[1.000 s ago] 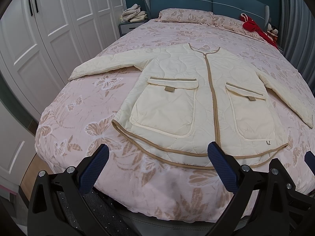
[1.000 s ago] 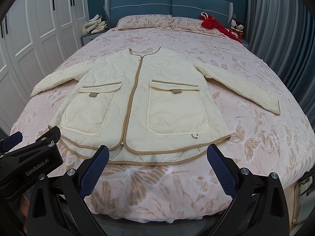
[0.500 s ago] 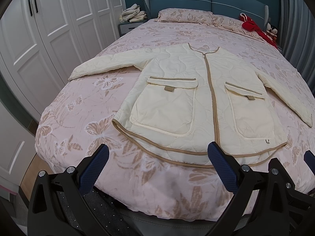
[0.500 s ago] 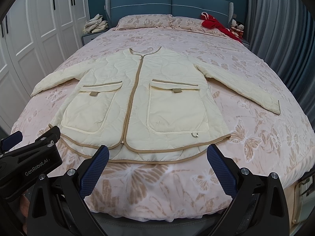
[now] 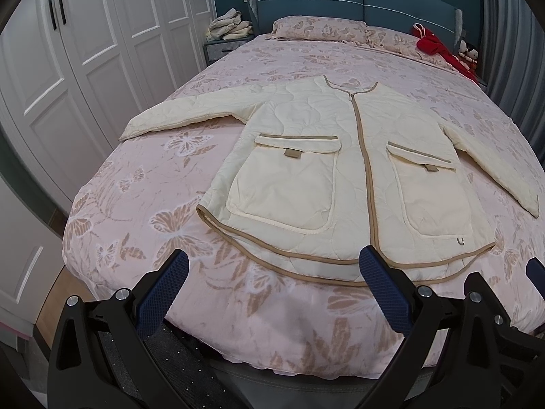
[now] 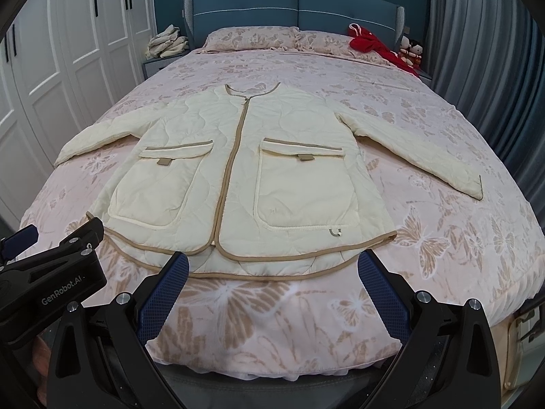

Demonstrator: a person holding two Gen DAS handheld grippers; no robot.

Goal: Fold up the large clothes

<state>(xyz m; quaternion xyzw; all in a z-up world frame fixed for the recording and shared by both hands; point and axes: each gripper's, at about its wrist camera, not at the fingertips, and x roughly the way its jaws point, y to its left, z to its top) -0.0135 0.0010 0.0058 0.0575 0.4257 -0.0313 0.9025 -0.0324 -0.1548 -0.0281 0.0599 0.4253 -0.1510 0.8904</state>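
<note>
Jacket (image 5: 344,177) (image 6: 238,184) — cream, quilted, tan trim, zipped shut; lies flat and face-up on the bed (image 5: 211,177) (image 6: 442,245), collar toward 12 o'clock, hem toward 6 o'clock, both sleeves spread outward to roughly 10 and 3 o'clock. Two large flap pockets on the front, one each side of the zip. Left tool (image 5: 272,289) — blue-padded fingers spread wide, holding nothing, poised above the foot of the bed just short of the hem; its right-hand finger overlaps the hem near the zip in the left wrist view, contact cannot be told. It also shows at 9 o'clock in the right wrist view (image 6: 51,266). Right tool (image 6: 272,289) — fingers likewise spread wide, nothing held, short of the hem at 6 o'clock. Bedspread pink with butterfly print. Pillows (image 5: 323,29) (image 6: 252,37) at the headboard, 12 o'clock. Red garment (image 5: 439,47) (image 6: 374,46) at 1 o'clock beside the pillows. Pile of folded pale clothes (image 5: 230,27) (image 6: 167,42) on the nightstand at 11 o'clock. White wardrobe (image 5: 85,51) (image 6: 51,68) along the 9 o'clock side.
</note>
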